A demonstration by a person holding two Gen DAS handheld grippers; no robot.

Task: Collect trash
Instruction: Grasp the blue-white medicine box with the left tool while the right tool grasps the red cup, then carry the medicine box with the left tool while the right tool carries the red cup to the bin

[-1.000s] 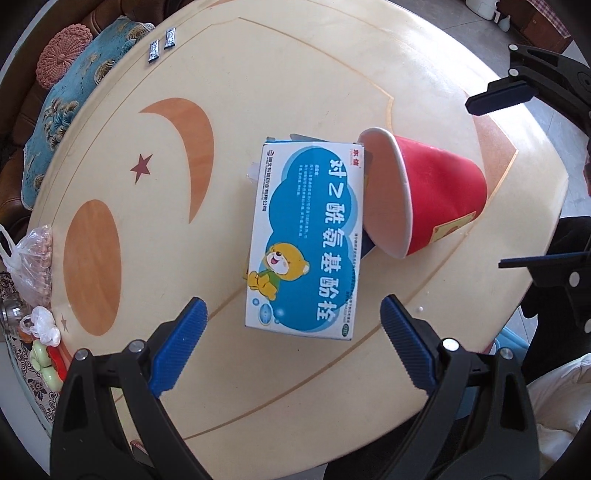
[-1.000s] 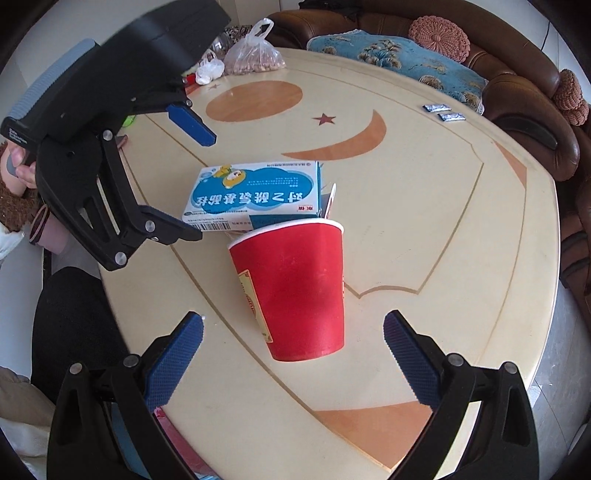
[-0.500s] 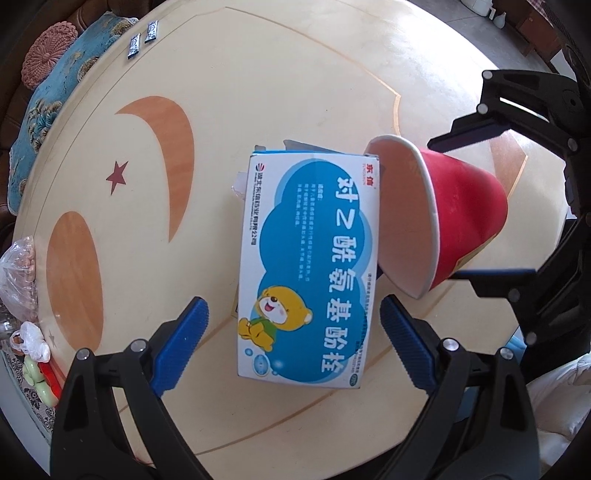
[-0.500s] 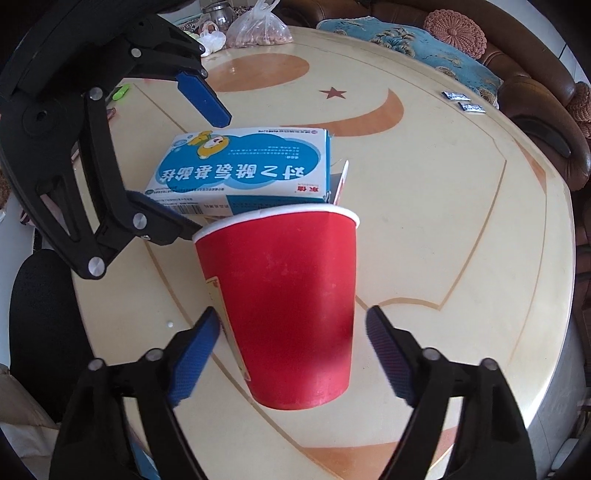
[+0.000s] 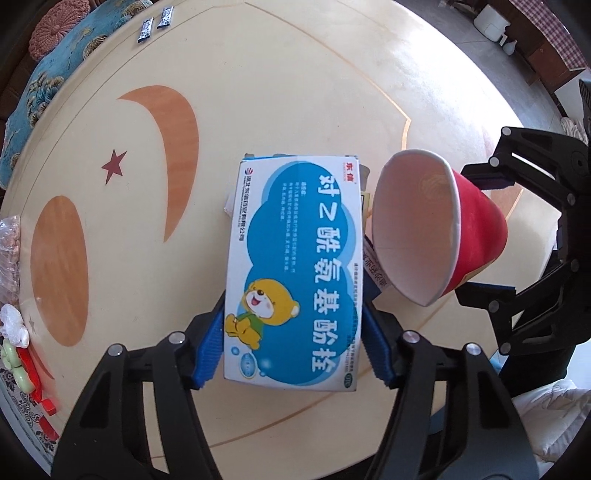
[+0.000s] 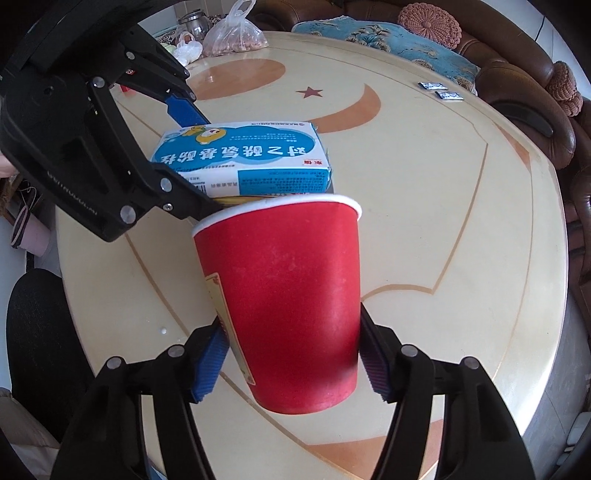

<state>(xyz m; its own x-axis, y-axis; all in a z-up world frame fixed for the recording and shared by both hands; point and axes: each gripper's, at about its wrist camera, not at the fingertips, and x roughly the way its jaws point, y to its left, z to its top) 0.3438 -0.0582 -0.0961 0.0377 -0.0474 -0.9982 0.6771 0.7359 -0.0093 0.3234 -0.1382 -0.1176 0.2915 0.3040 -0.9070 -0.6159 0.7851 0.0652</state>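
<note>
Medicine box (image 5: 295, 273), blue and white with a cartoon bear, lies flat at the middle of the round tabletop (image 5: 295, 92), and the left hand-held gripper (image 5: 293, 350) is closing on it from six o'clock, blue pads against both long sides. Red paper cup (image 6: 284, 299) stands just beside the box at its three o'clock; the right hand-held gripper (image 6: 291, 362) is closing around its lower wall, pads touching. Two small sachets (image 5: 155, 24) lie toward eleven o'clock near the rim
</note>
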